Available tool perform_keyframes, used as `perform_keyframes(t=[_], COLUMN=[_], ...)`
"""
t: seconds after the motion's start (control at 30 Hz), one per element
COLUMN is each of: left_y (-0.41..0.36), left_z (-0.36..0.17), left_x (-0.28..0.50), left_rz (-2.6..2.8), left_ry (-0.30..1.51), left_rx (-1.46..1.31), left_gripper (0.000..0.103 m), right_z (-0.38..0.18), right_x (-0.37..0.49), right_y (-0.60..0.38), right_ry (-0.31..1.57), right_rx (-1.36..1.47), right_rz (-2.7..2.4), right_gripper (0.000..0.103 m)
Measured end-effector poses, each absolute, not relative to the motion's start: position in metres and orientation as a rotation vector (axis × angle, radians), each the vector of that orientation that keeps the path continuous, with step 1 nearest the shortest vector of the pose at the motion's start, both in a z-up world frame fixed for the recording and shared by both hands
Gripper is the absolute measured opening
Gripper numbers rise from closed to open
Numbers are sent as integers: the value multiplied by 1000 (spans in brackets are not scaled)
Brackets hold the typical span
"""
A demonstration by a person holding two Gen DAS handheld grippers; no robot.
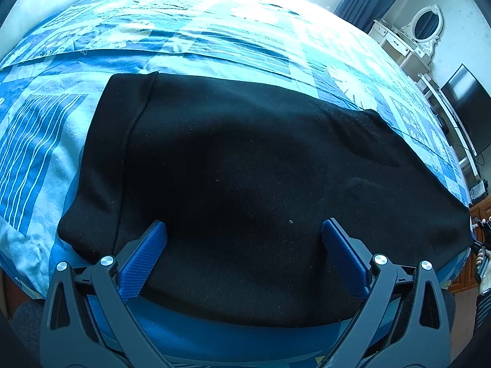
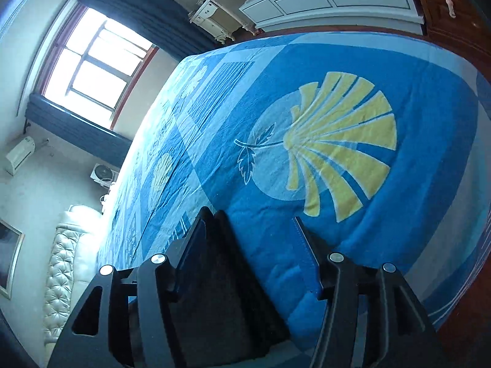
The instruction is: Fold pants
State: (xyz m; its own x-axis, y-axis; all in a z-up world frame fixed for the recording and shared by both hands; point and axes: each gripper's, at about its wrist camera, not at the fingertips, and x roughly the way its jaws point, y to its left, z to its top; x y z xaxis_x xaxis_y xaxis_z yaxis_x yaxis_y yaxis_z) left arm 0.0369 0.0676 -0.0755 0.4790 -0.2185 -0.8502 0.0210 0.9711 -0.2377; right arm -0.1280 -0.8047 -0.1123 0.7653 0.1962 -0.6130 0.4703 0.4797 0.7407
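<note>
Black pants [image 1: 245, 165] lie flat on the blue patterned bedspread [image 1: 214, 40], waistband band at the left, legs running right. My left gripper [image 1: 244, 230] is open, its blue fingers [image 1: 150, 251] spread wide just over the near edge of the pants, holding nothing. In the right wrist view my right gripper [image 2: 251, 224] is open, tilted sideways over the bedspread [image 2: 399, 214]. A fold of the black pants [image 2: 227, 276] lies between the jaws against the left finger [image 2: 196, 245]; the right finger stands apart from it.
A white dresser with an oval mirror [image 1: 426, 27] and a dark TV screen [image 1: 466, 104] stand right of the bed. A window with dark curtains [image 2: 95, 64] and a tufted headboard [image 2: 61, 276] show in the right wrist view. Wooden furniture [image 2: 454, 3] is past the foot.
</note>
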Motion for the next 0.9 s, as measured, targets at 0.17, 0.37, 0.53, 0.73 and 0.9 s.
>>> perform_keyframes(t=[0.17, 0.37, 0.53, 0.73, 0.9], left_y=[68, 68, 69, 72, 76], left_z=[-75, -75, -76, -72, -69], left_x=[37, 37, 37, 35, 31], left_rz=[-142, -141, -143, -168, -198], left_ry=[1063, 1064, 1059, 1060, 1064], left_rx=[-212, -217, -223, -230, -243], left_gripper=[100, 100, 100, 100, 100], right_z=[-135, -130, -128, -103, -48], right_x=[-129, -112, -102, -96, -78], right_y=[-793, -769, -743, -713, -670], right_ry=[767, 858, 917, 806, 707], right_rx=[1177, 1109, 1053, 1057, 1010], right_rz=[4, 42, 14, -46, 34], right_gripper=[57, 57, 32, 28, 27])
